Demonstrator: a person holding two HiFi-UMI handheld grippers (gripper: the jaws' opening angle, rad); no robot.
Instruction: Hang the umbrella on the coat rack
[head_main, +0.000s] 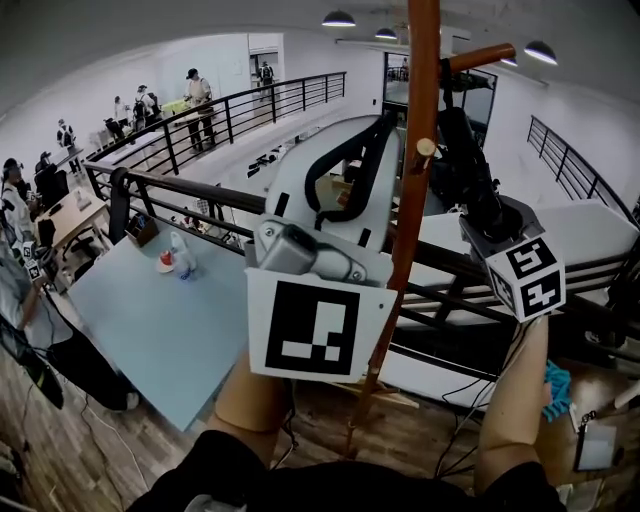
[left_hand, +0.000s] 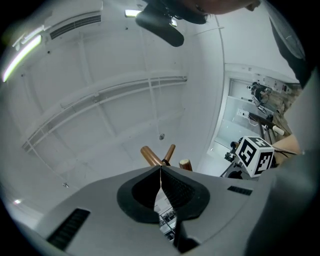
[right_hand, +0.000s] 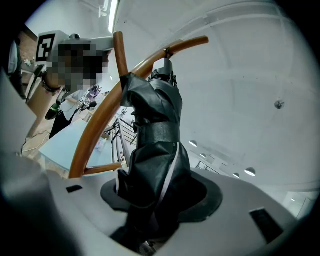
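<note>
between right tongs (right_hand: 160, 195), umbrella (right_hand: 156, 125) clamped; head view hides this.

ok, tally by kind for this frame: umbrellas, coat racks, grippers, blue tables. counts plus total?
umbrella: 1
coat rack: 1
grippers: 2 (left gripper, fingers together and empty; right gripper, fingers closed on the umbrella)
blue table: 1
total: 5
</note>
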